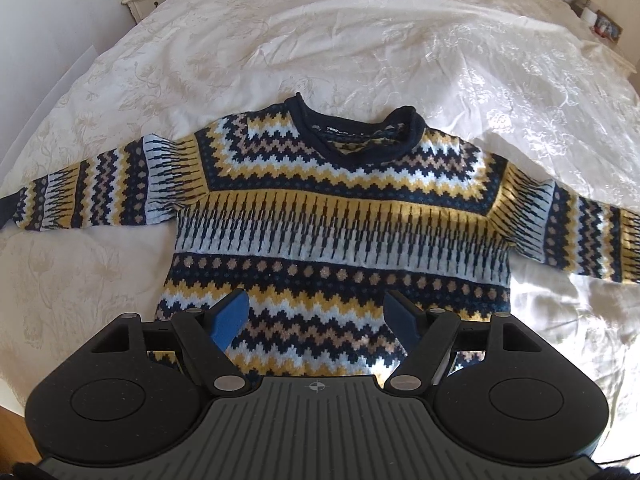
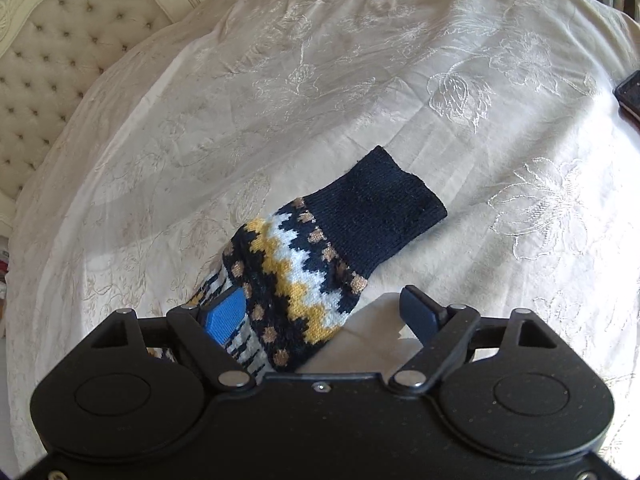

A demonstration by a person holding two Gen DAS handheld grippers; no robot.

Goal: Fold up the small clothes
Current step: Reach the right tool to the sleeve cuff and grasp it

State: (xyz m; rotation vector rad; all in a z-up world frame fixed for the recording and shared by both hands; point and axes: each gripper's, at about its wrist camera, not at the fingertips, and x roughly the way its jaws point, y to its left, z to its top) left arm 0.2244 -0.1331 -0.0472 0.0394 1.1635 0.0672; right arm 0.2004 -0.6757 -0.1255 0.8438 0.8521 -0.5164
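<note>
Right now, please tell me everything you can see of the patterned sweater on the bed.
The knitted sweater lies flat, front up, on the cream embroidered bedspread, both sleeves spread sideways. It has zigzag, dot and spike bands in navy, yellow, pale blue and tan, with a rolled navy collar showing a label inside. One sleeve ends in a plain navy ribbed cuff. Both grippers, left and right, are open above it, gripping nothing.

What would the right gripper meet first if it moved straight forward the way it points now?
Probably the sweater sleeve: it lies between the open fingers of the right gripper, its navy cuff just ahead. Beyond it is only the bedspread. Depth is unclear.
</note>
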